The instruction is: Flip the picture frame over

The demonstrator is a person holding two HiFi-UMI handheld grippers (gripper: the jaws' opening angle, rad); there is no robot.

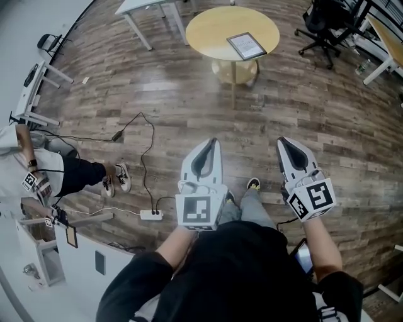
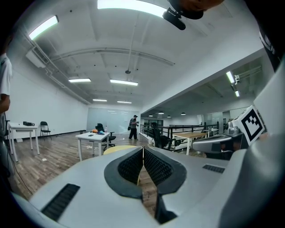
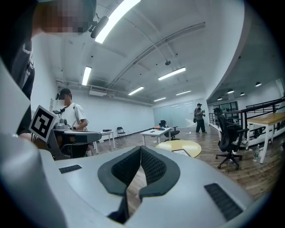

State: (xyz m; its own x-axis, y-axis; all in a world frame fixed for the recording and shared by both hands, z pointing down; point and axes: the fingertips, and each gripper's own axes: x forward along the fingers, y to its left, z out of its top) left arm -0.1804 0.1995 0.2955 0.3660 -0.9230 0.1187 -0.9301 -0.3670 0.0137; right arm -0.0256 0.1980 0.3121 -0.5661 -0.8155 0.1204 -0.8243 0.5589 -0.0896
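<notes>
Wooden floor (image 1: pixel 189 94) with a round yellow table (image 1: pixel 208 28), a black office chair (image 1: pixel 321 28) to its right, a white power strip (image 1: pixel 151 214) nearer, and a person (image 1: pixel 75 175) at the left edge

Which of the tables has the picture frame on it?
The round yellow table; the picture frame lies near its right edge. The other tables are rectangular.

The wood floor (image 1: pixel 264 107) before the round worktop (image 1: pixel 211 28) is open. A black chair (image 1: pixel 320 26) stands right of the worktop, a white table (image 1: pixel 148 7) left of it. A cable (image 1: pixel 153 133) lies farther off.
</notes>
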